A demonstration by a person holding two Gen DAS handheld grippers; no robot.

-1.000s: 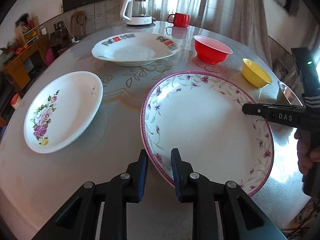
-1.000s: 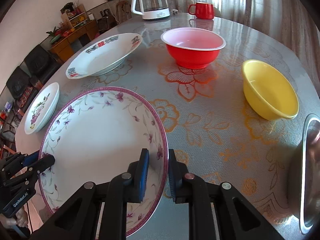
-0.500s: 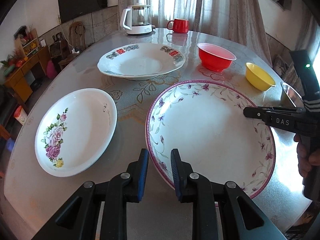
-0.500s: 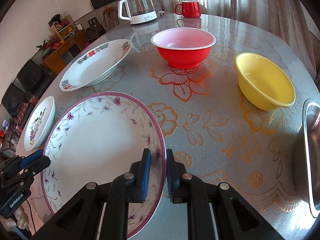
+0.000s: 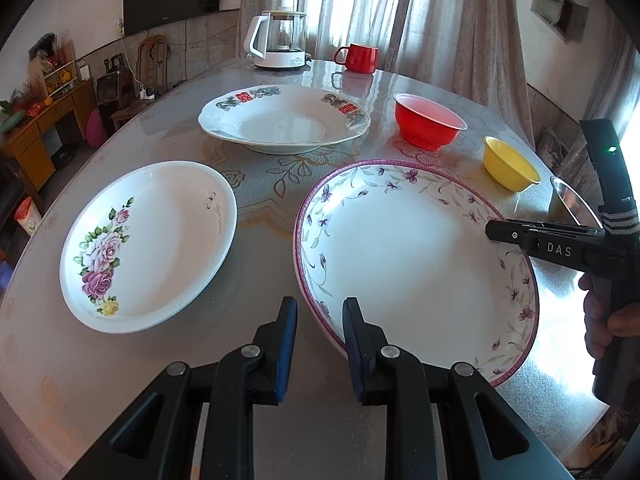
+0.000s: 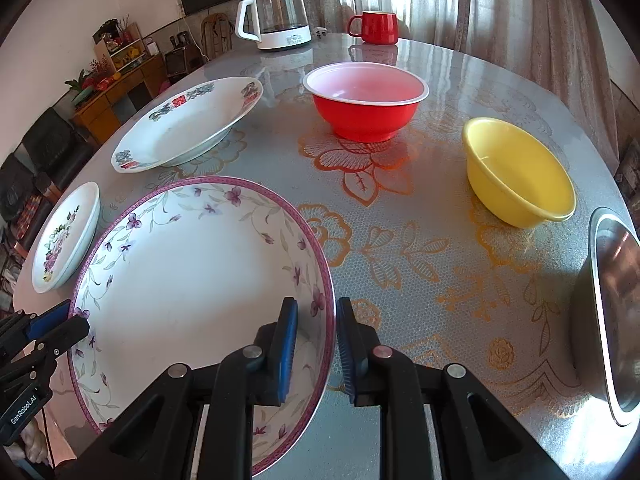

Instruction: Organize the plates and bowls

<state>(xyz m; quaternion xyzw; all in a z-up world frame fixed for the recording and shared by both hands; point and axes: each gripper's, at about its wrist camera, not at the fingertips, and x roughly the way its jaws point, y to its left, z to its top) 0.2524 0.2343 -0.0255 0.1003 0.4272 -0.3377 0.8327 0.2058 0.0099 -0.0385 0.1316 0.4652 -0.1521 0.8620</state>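
Note:
A large plate with a purple flowered rim (image 5: 416, 256) is held above the table by both grippers. My left gripper (image 5: 318, 320) is shut on its near left rim. My right gripper (image 6: 316, 320) is shut on its opposite rim and also shows in the left wrist view (image 5: 496, 232). The same plate shows in the right wrist view (image 6: 192, 280). A rose plate (image 5: 148, 244) lies to the left. A plate with red characters (image 5: 284, 120) lies farther back. A red bowl (image 6: 366, 100), a yellow bowl (image 6: 516, 172) and a steel bowl (image 6: 612, 308) stand to the right.
A glass kettle (image 5: 280, 40) and a red mug (image 5: 358, 58) stand at the far edge of the round table (image 6: 420, 240). Curtains hang behind. A wooden cabinet (image 5: 28, 136) and chairs stand off to the left.
Both grippers have lifted the purple-rimmed plate off the table and drawn it back and up. The other plates and bowls have not moved.

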